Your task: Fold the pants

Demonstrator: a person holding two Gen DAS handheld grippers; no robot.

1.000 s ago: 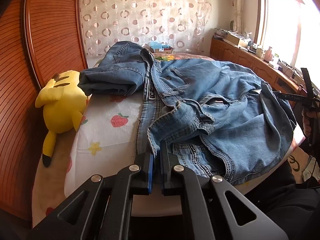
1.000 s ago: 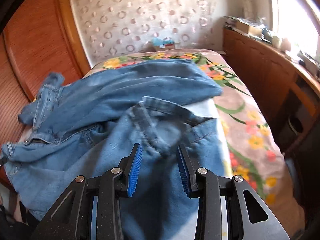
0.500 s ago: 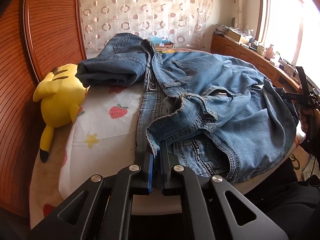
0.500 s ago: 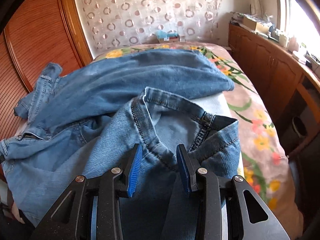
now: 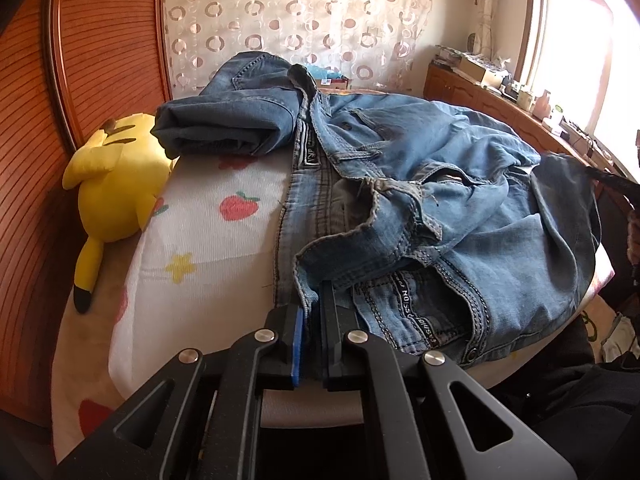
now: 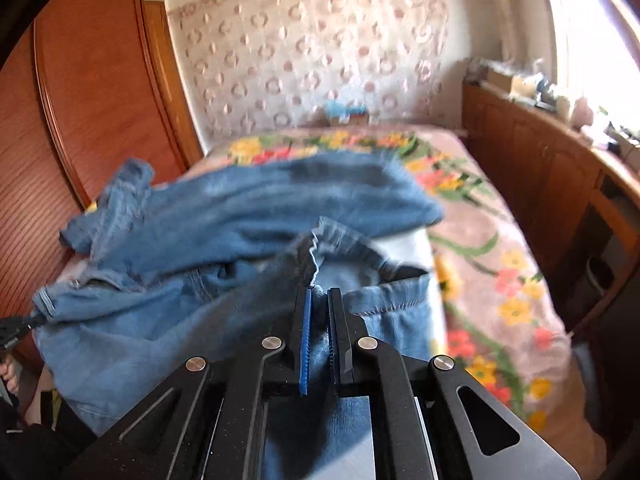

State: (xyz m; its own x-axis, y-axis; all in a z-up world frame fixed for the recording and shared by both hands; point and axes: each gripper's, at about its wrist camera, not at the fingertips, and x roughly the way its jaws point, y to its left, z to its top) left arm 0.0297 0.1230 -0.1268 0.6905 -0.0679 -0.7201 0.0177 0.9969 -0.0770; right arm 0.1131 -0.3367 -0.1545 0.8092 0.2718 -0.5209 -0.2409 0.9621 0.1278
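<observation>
A: Left wrist view, what have you got?

B: My left gripper (image 5: 310, 312) is clamped on the jeans (image 5: 420, 208) at a hem edge right at my fingertips. The rest of the denim spreads ahead and to the right over the bed (image 5: 192, 220), crumpled, waistband near me.

A: And the other hand?

B: Right gripper (image 6: 318, 300) has just been closing, and it's pinched on a hem fold right at its tips. From there the pants run ahead and off to the left.

A: So which way is the long axis?

B: Roughly across, from one gripper to the other, I'd judge. Each hand holds its own end, neither nearer to the middle. Next I reckon it's a lift to pull the fabric straight.

A: Anything nearby?

B: A yellow plush toy (image 5: 116, 184) well left of my left gripper, apart from the denim.
</observation>
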